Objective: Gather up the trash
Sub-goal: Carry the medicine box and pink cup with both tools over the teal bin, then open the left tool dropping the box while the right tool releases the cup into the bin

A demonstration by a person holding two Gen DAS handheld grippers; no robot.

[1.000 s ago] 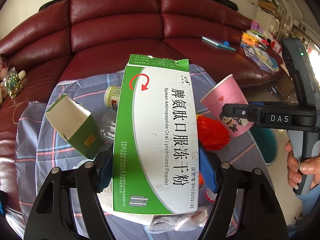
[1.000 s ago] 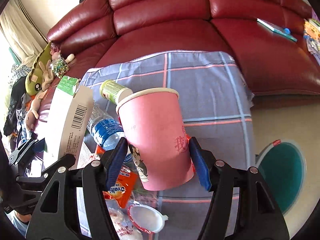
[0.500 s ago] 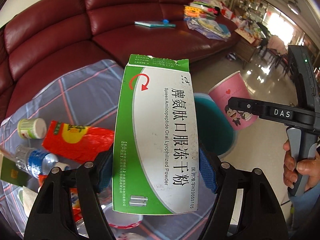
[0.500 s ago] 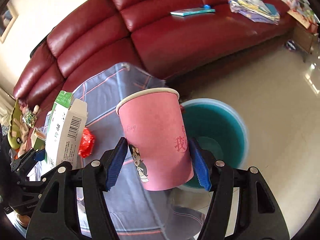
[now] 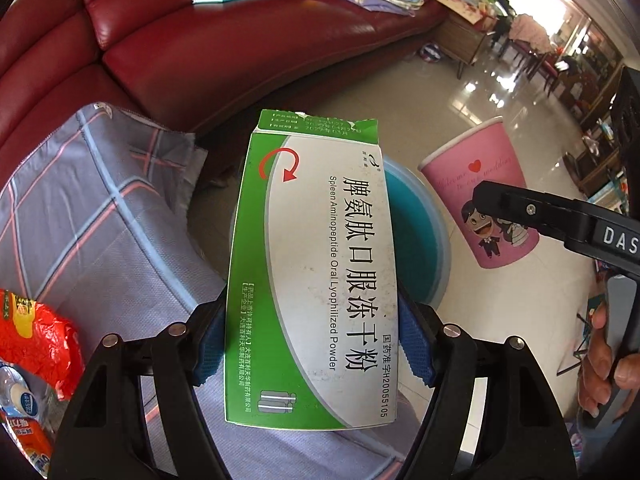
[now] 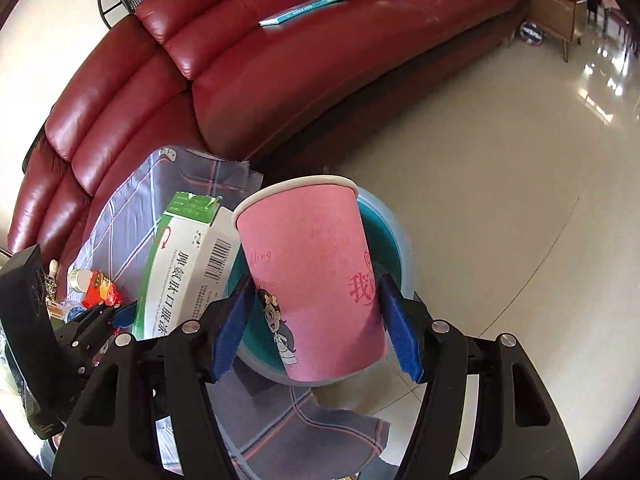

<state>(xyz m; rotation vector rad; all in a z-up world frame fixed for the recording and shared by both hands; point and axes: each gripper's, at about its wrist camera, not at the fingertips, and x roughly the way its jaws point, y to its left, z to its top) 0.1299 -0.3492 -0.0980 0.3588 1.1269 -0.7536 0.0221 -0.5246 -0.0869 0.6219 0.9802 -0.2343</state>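
My left gripper [image 5: 312, 344] is shut on a green and white medicine box [image 5: 316, 264] and holds it over the near edge of a teal bin [image 5: 420, 240] on the floor. My right gripper [image 6: 316, 332] is shut on a pink paper cup [image 6: 312, 276], held upright above the same teal bin [image 6: 384, 236]. The cup also shows in the left wrist view [image 5: 484, 204], to the right of the box. The box shows in the right wrist view [image 6: 180, 264], left of the cup.
A table with a grey plaid cloth [image 5: 100, 220] lies to the left, with a red snack wrapper [image 5: 36, 340] and a water bottle [image 5: 16, 396] on it. A dark red sofa [image 6: 240, 60] runs behind. Glossy tile floor [image 6: 500, 160] spreads to the right.
Both grippers have swung right from over the table's litter to above the teal bin, each carrying its item. Neither grip has changed.
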